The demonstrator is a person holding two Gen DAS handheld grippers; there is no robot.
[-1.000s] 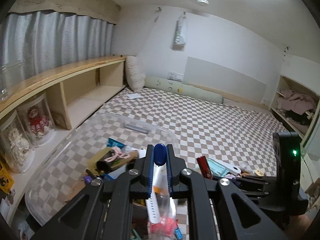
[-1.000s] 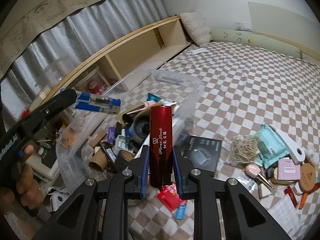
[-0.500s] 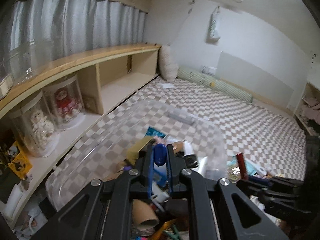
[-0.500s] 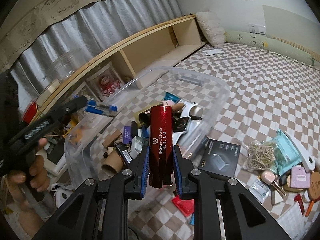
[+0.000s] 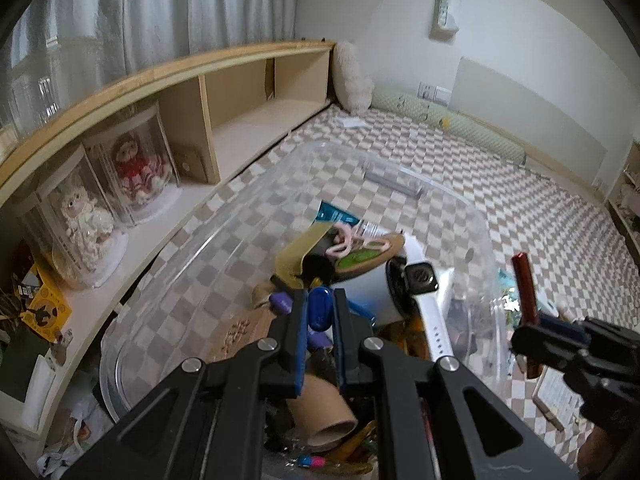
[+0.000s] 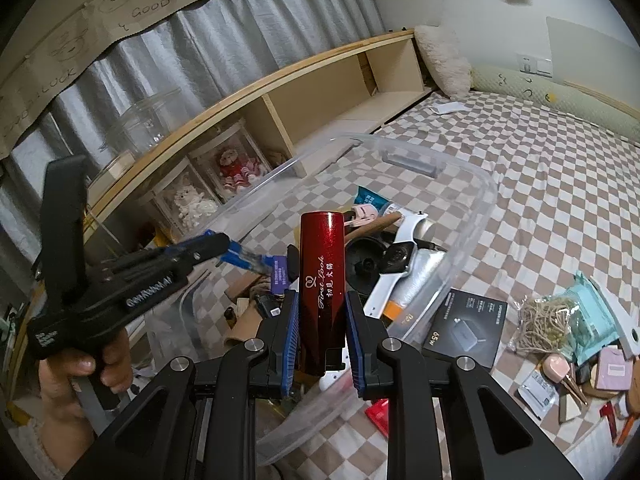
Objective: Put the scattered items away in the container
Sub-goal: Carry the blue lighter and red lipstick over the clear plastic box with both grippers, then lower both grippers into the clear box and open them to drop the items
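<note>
Right gripper (image 6: 320,316) pinches a red tube (image 6: 322,280) upright, just over the clear bin's (image 6: 476,216) near wall. Left gripper (image 5: 320,316) clamps a blue pen (image 5: 320,307) above the bin's clutter.

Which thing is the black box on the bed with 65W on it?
Find the big clear plastic bin on the checkered bed. The black box lies flat just outside its right wall, before the scattered pile. It is the only black, flat, printed carton there.
</note>
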